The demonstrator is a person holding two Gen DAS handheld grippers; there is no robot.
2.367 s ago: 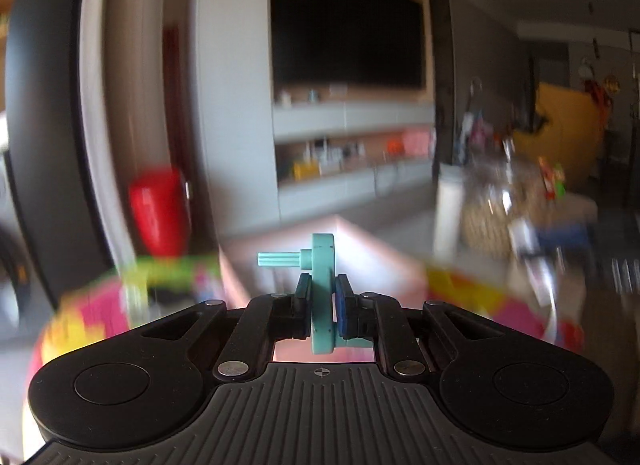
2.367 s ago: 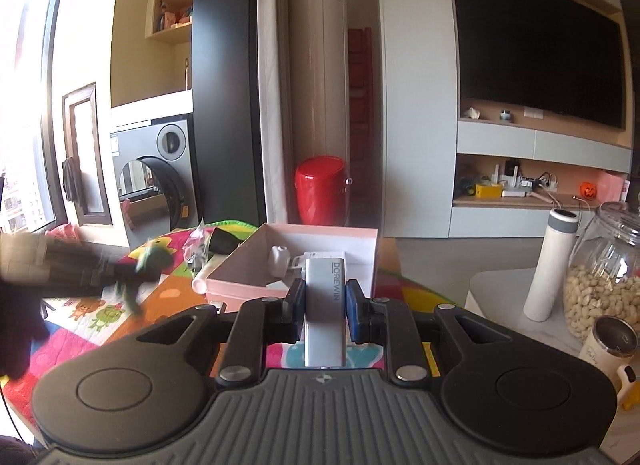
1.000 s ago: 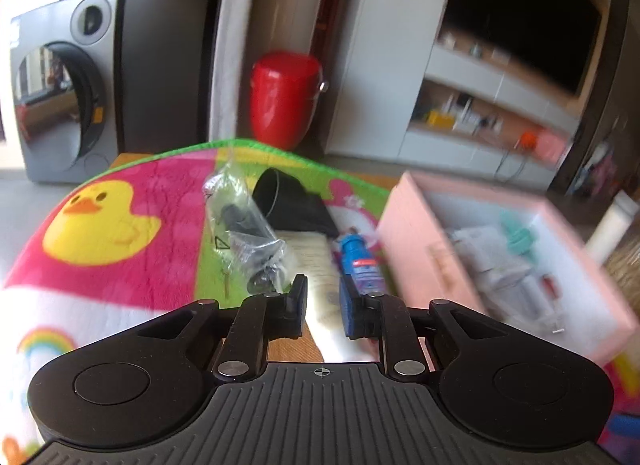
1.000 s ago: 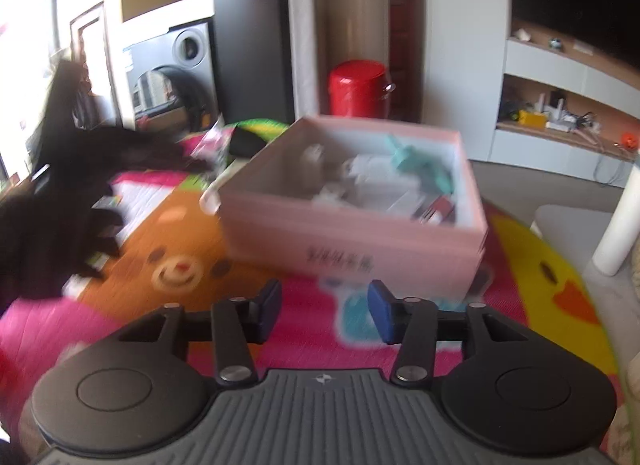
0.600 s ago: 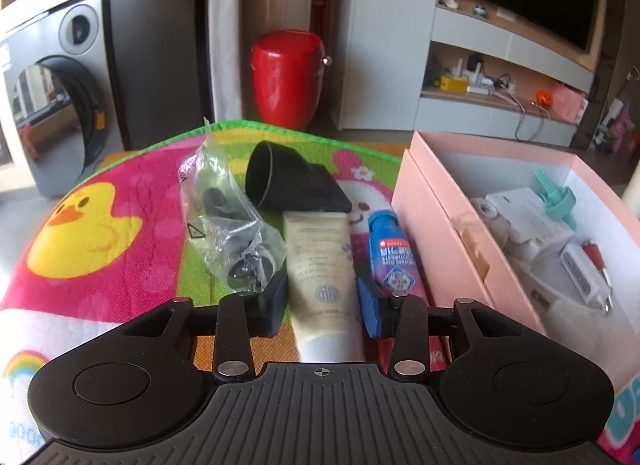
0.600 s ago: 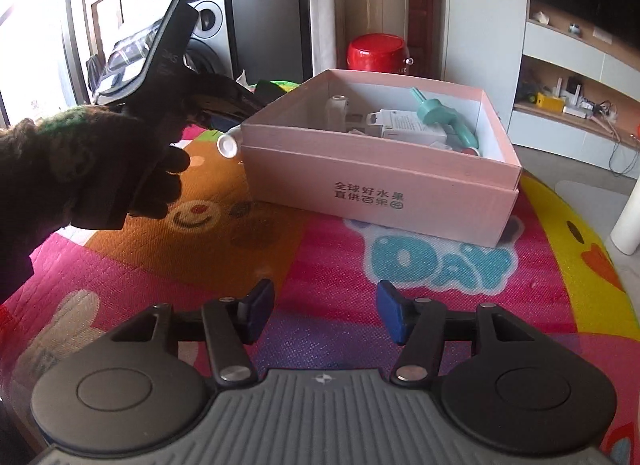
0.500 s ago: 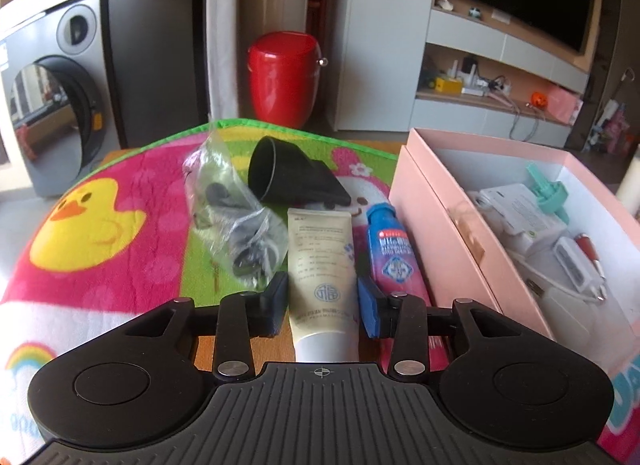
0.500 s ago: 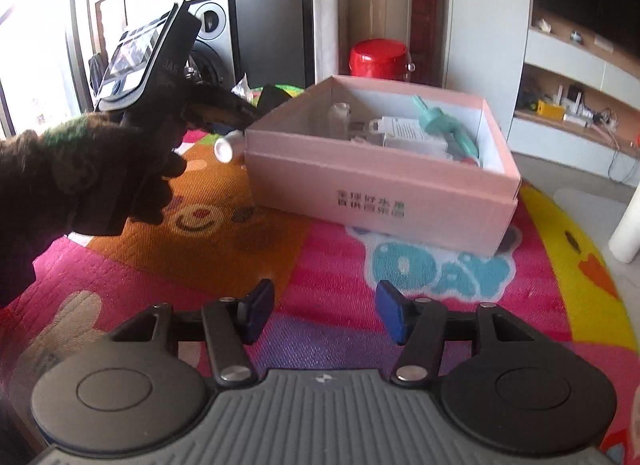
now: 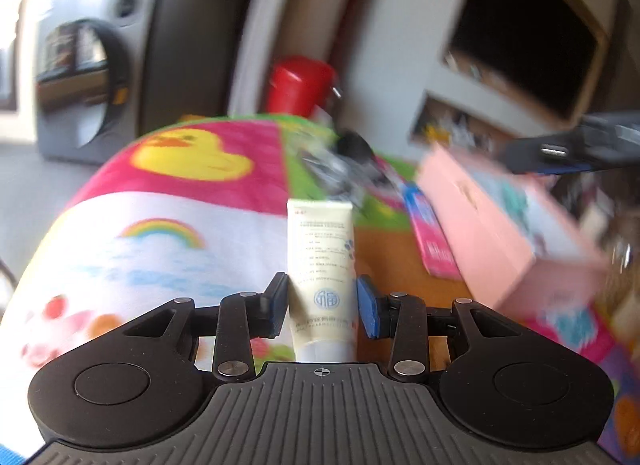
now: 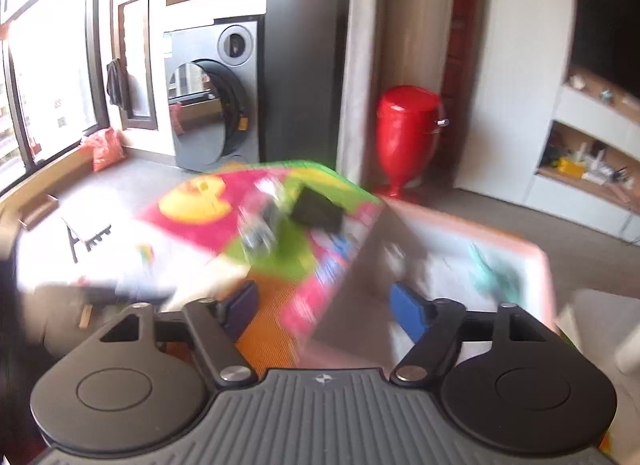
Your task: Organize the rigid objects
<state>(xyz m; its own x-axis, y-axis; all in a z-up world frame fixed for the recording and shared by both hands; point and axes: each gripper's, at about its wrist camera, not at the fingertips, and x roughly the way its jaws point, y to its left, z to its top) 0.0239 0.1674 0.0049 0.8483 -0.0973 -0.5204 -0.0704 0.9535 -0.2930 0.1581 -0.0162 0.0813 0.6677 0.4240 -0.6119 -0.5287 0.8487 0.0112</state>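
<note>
Left hand-held gripper (image 9: 322, 301) grips cream tube (image 9: 322, 261), lifted over mat (image 9: 168, 225). Right hand-held gripper (image 10: 324, 305) opening, empty. Pink box (image 9: 492, 241) right, blurred. Carry tube level, release probably inside box.

A cream tube (image 9: 321, 261) with fine print and a round blue emblem stands between the left gripper's (image 9: 322, 301) pads, cap end toward the camera, lifted off the colourful mat (image 9: 160, 233). To its right an open pink box (image 9: 492, 241) holds blurred white and teal items, a blue-and-pink tube (image 9: 430, 233) lying beside its wall.
</note>
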